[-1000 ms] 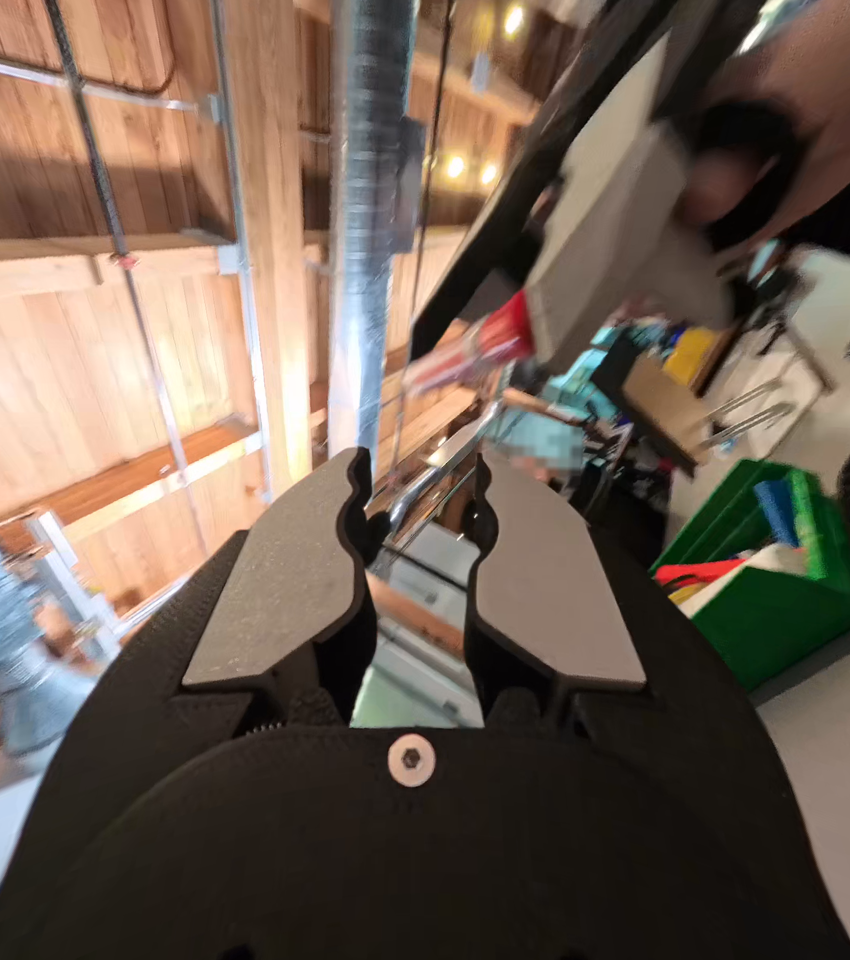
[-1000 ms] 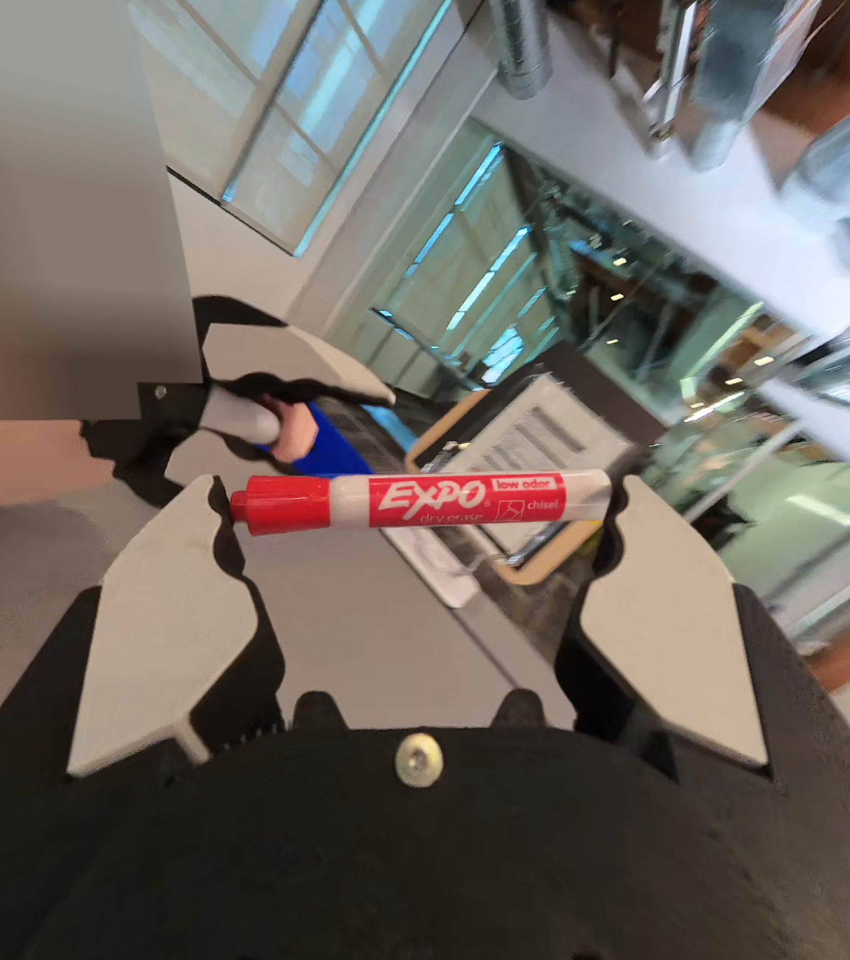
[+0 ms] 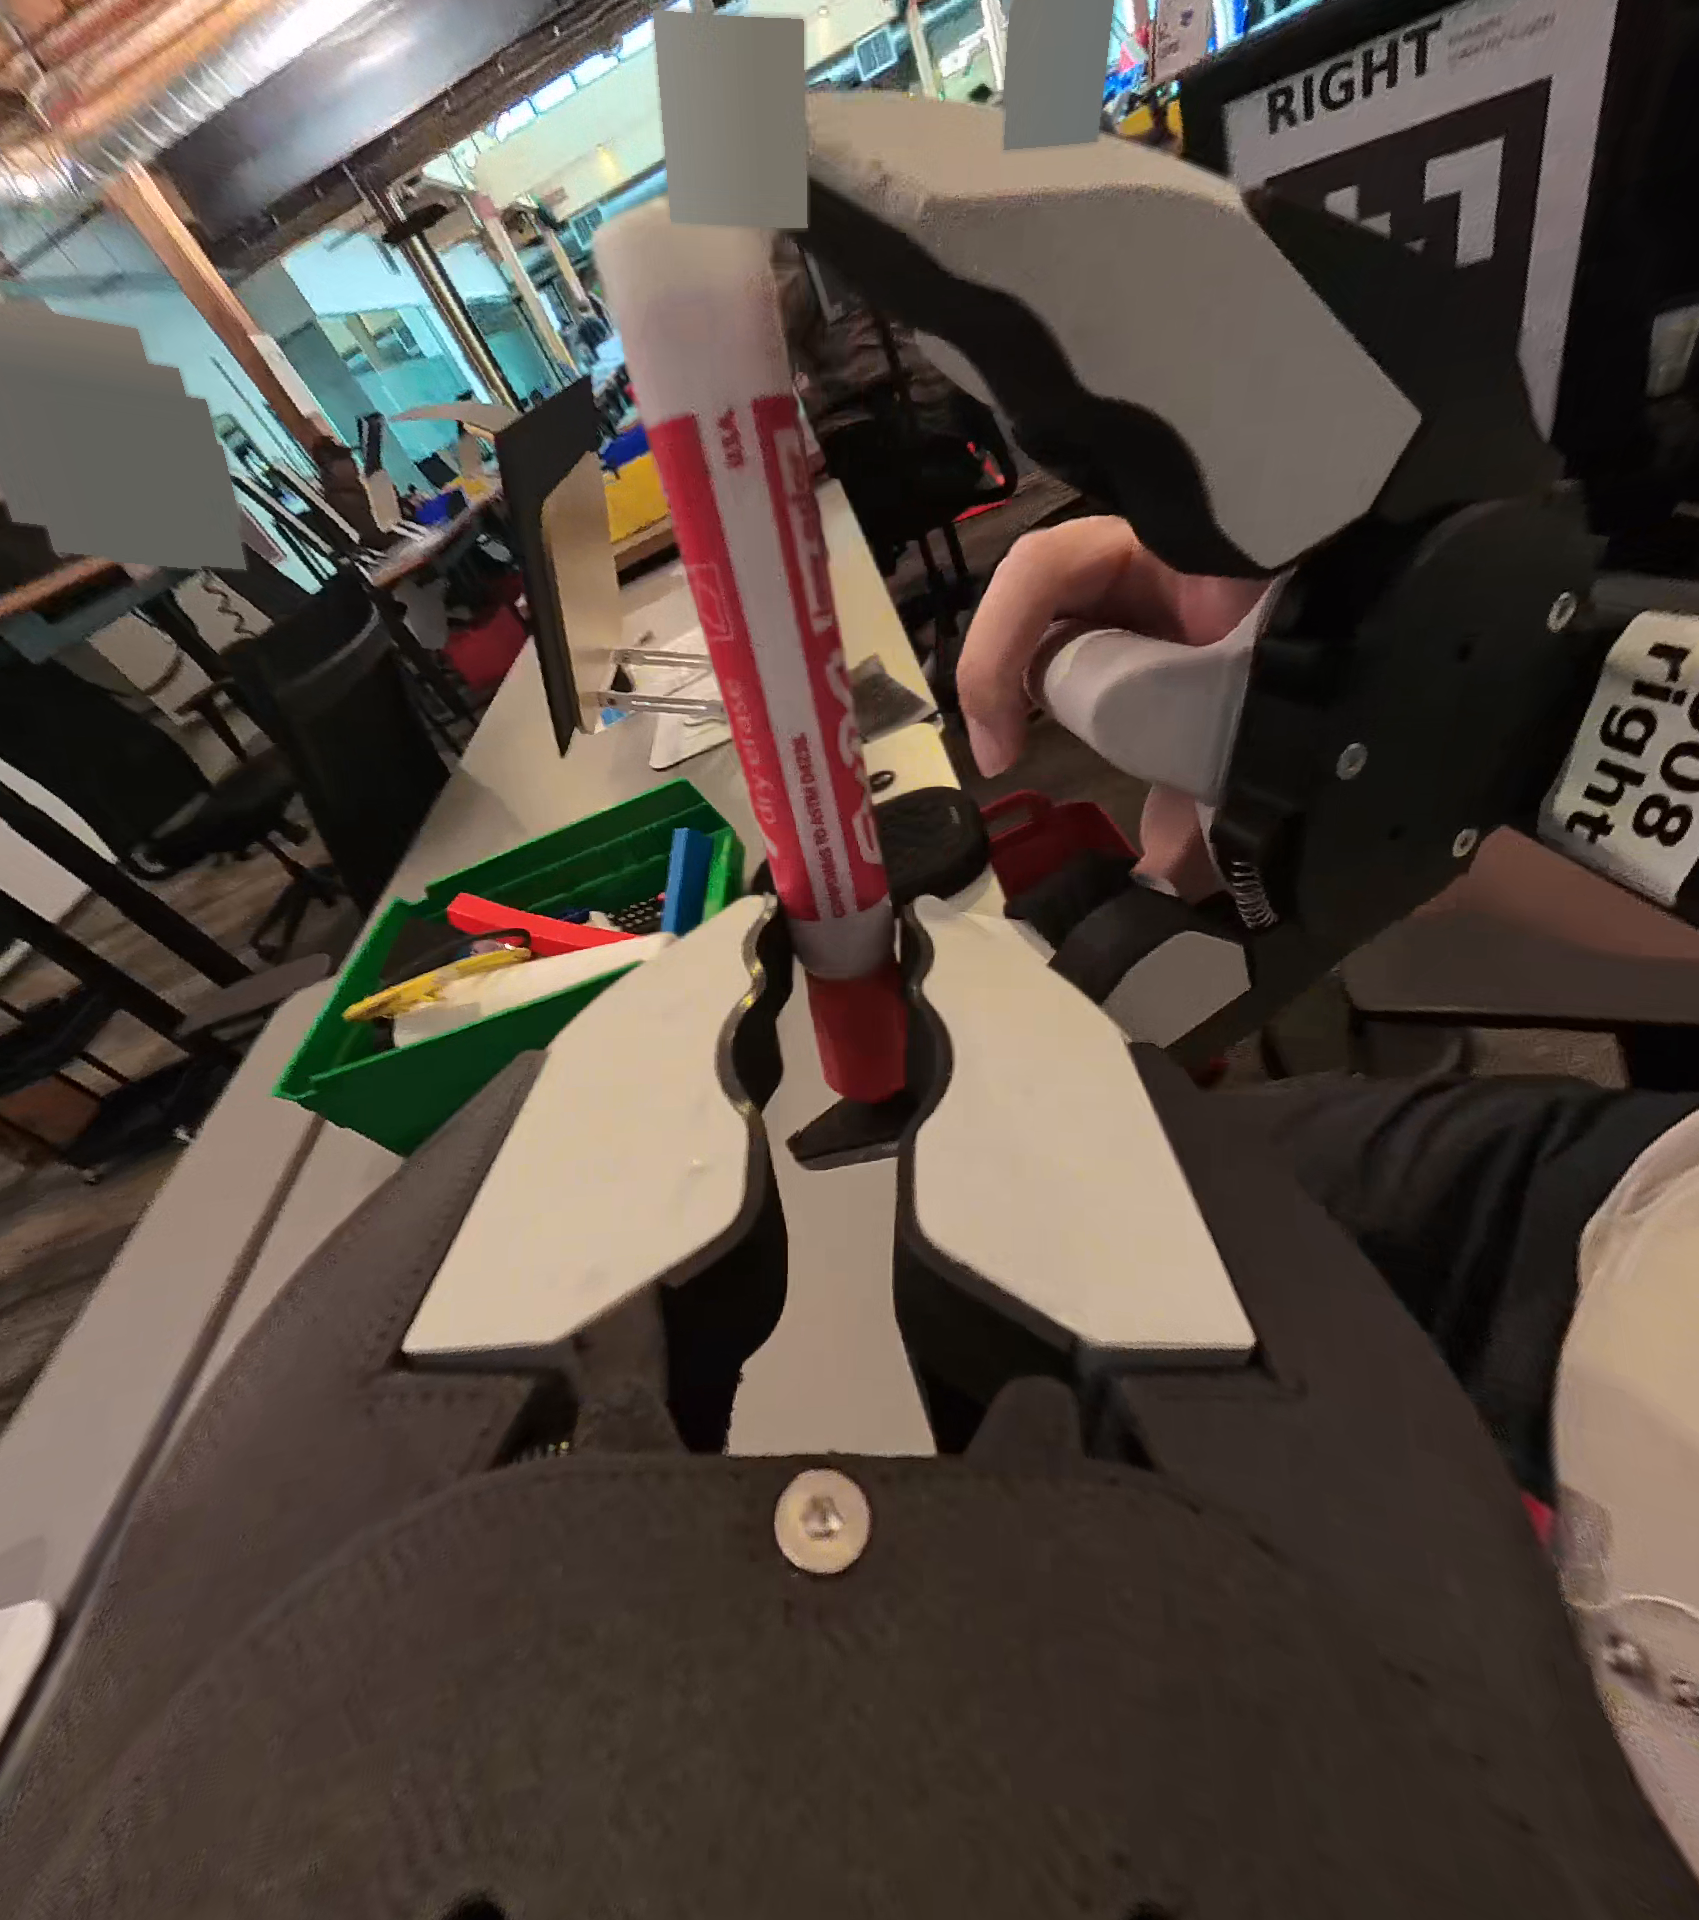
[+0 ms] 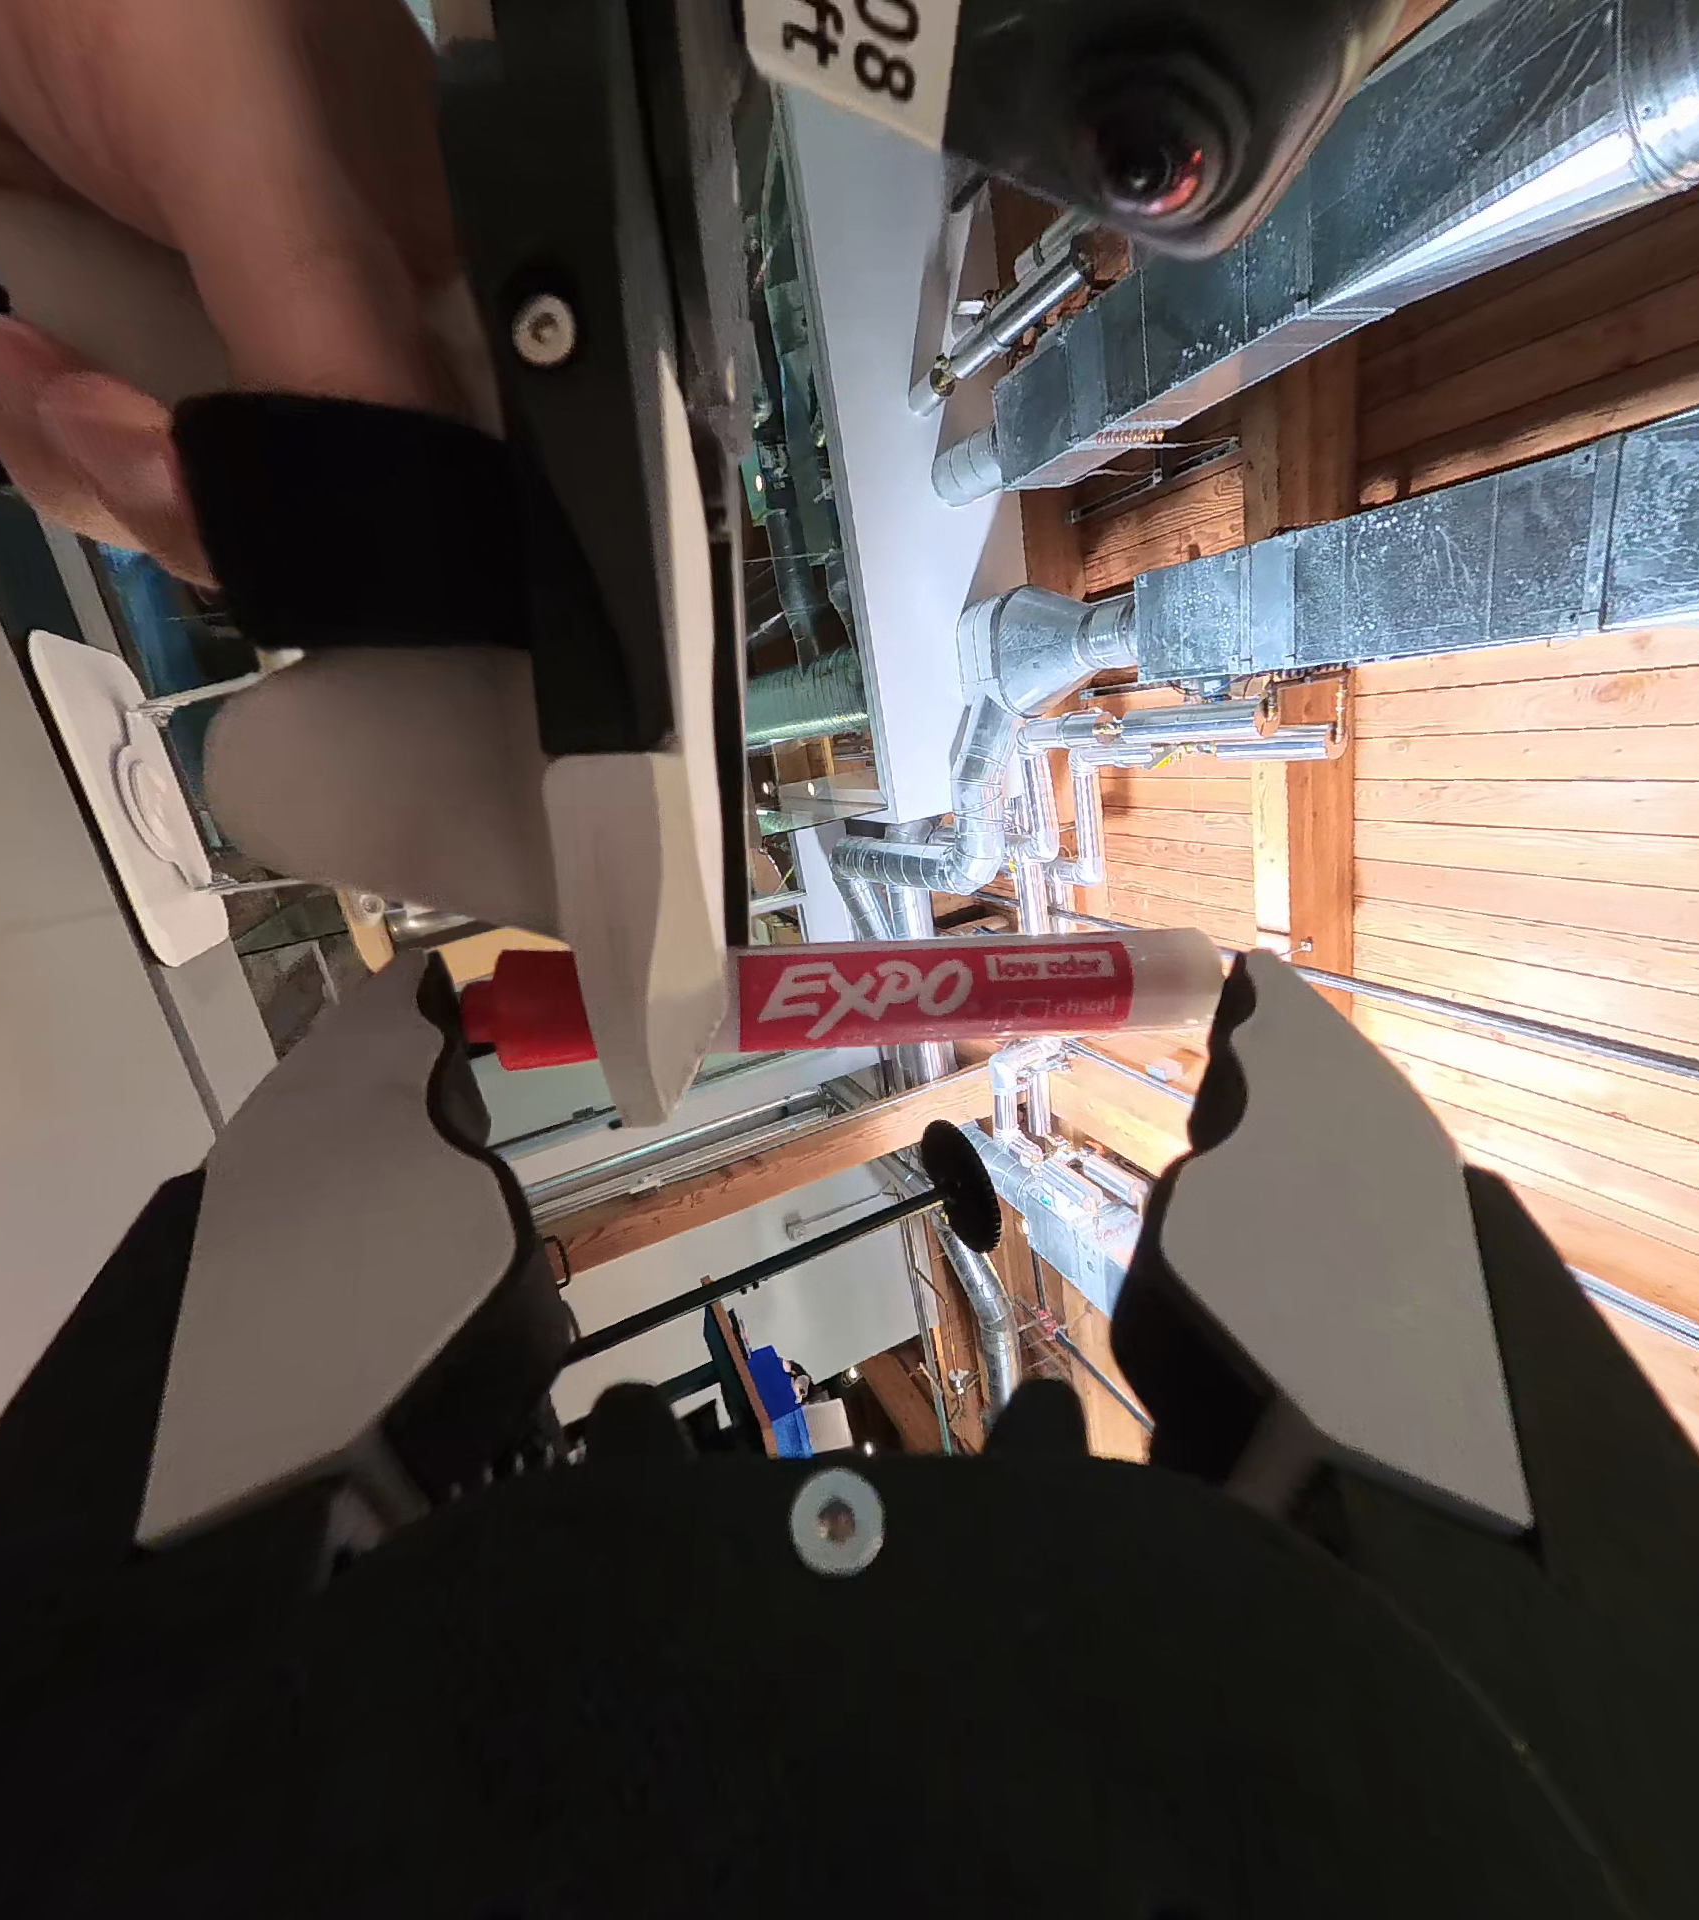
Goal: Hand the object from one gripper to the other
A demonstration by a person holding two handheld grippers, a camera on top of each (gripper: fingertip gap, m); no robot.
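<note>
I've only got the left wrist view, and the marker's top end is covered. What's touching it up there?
Observer: The marker's white end butts against one fingertip of the right gripper.
Operator: And the cap end?
Observer: The cap tip reaches that gripper's other finger, so the marker spans the wide jaws end to end.
Operator: Where does my gripper cross it?
Observer: Seen from the right wrist, one finger of the left gripper covers the seam between cap and barrel.
</note>
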